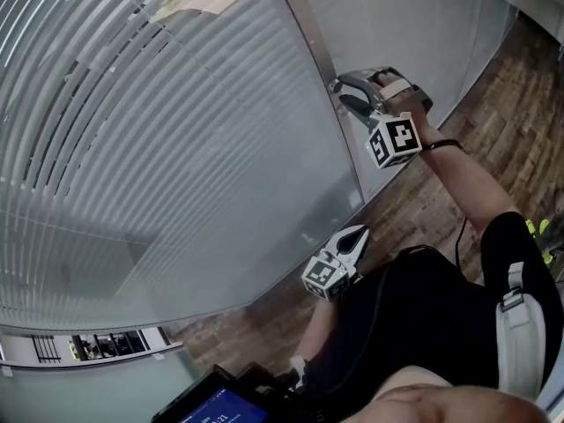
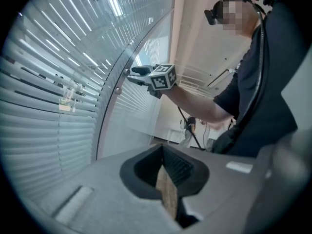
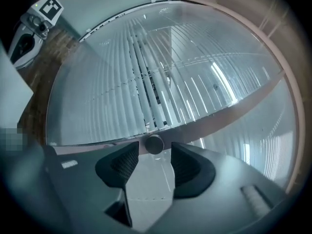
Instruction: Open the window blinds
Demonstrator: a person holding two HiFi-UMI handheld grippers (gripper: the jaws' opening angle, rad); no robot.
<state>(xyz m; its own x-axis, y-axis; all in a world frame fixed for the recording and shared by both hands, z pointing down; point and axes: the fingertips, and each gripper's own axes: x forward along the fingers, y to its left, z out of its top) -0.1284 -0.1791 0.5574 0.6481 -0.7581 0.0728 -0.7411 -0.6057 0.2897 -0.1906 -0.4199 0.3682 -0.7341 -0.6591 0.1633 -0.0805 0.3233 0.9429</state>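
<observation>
Grey horizontal blinds hang behind glass, with their slats tilted nearly closed. A small round knob sticks out of the metal frame post beside them. My right gripper is raised to the post. In the right gripper view the knob sits just at the tips of the right gripper, whose jaws stand apart on either side without pressing it. My left gripper hangs lower near the glass, with nothing in it. The jaws of the left gripper show only a thin slit between them.
Wood flooring runs along the foot of the window wall. A dark device with a lit screen sits at the bottom edge. A small tag hangs among the slats. The person's arm and body fill the lower right.
</observation>
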